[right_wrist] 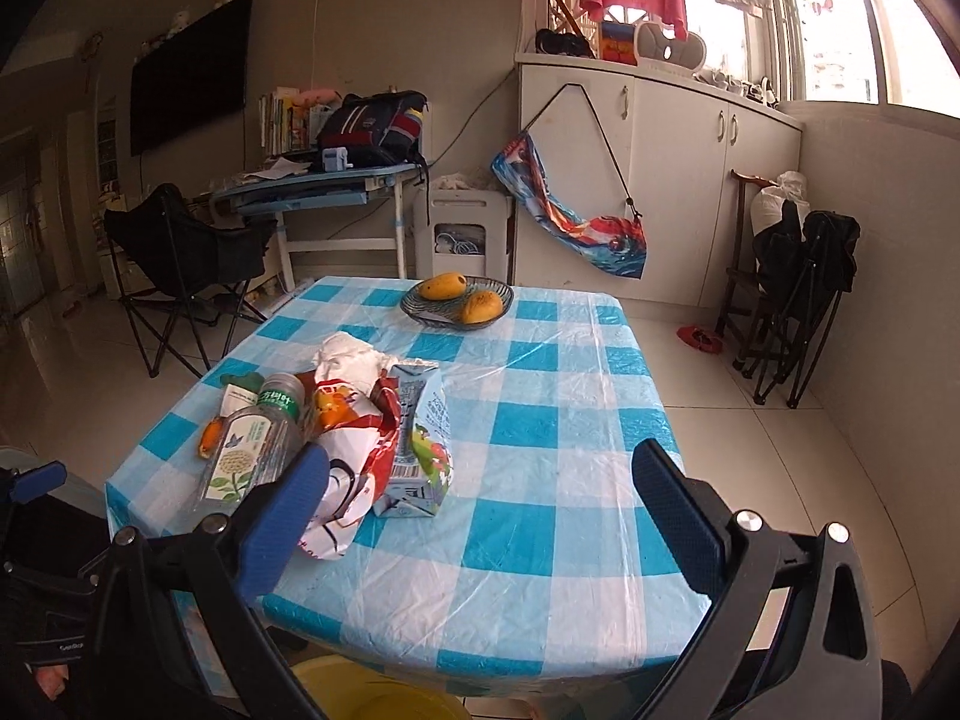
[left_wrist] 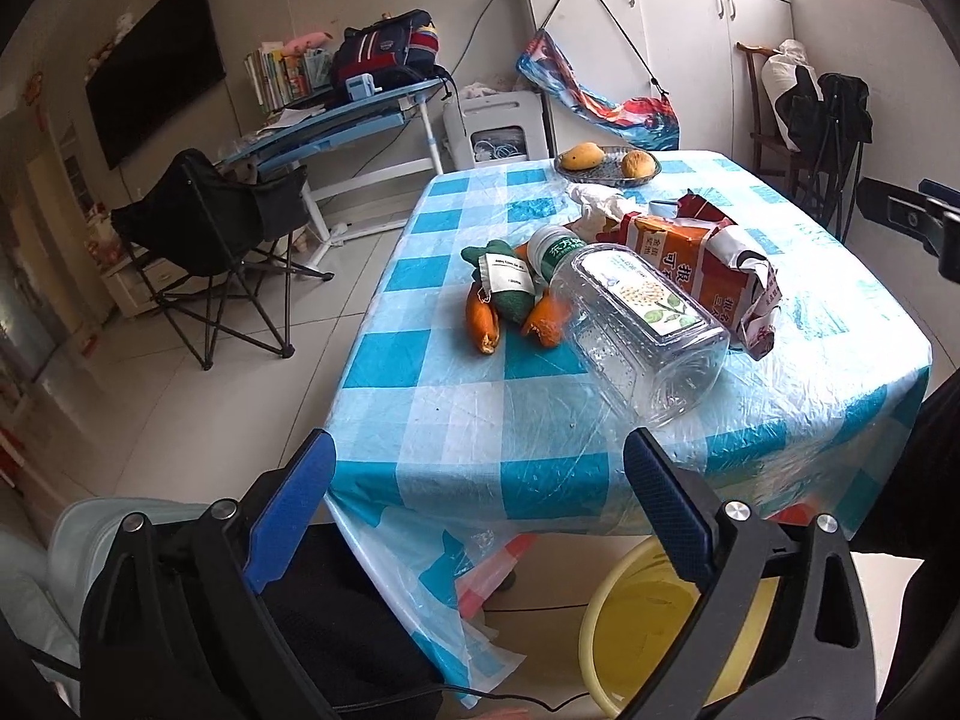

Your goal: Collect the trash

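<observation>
we are holding the left gripper [left_wrist: 480,510] and right gripper [right_wrist: 480,516] released and empty off the near edge of the table [left_wrist: 840,414], likely lining up a first pick. the trash is lying bunched toward the near left corner: bottle [left_wrist: 630,324], wrapper [left_wrist: 708,264], carton [right_wrist: 420,444], tissue [right_wrist: 351,357]. the yellow bin [left_wrist: 600,630] is waiting under that edge, so drops should be short.

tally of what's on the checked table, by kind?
Clear plastic bottle with green cap: 1
Crumpled orange-and-white snack bag: 1
Light-blue drink carton: 1
Crumpled white tissue: 1
Carrot-shaped plush toys: 1 bundle, exact number unclear
Yellow mangoes: 2
Dark wire fruit basket: 1
Total: 8
</observation>
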